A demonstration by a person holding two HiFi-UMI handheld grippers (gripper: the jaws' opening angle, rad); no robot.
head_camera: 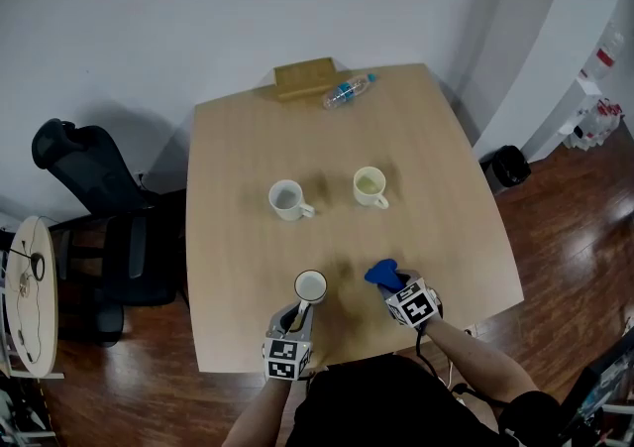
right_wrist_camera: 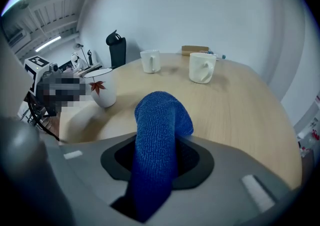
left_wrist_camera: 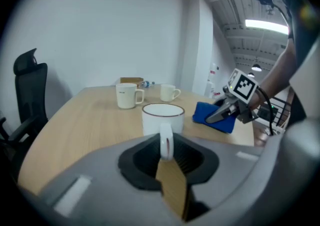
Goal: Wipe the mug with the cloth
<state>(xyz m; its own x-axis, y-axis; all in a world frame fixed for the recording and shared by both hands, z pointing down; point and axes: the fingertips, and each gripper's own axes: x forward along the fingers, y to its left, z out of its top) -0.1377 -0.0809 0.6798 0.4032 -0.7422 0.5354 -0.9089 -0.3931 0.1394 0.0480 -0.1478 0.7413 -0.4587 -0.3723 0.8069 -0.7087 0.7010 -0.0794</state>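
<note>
The mug is found near the front edge of the pale wooden bench, standing upright with its handle turned toward the person. In the left gripper view that handle is seen clamped between the jaws of the left tongs, which are closed tight on it. A dark rim line is shown round the mug's mouth, and a red leaf mark is seen on its side from the right gripper view. Just to the right of the mug, apart from it, the blue cloth is held by the right tongs; the jaws are set partly apart and pressed on the bunched fabric, which stands out past them in a rounded fold. Further back on the bench, a white cup and a cream cup are placed side by side, well apart from the mug. At the far edge a plastic bottle is laid on its side beside a wooden box.
</note>
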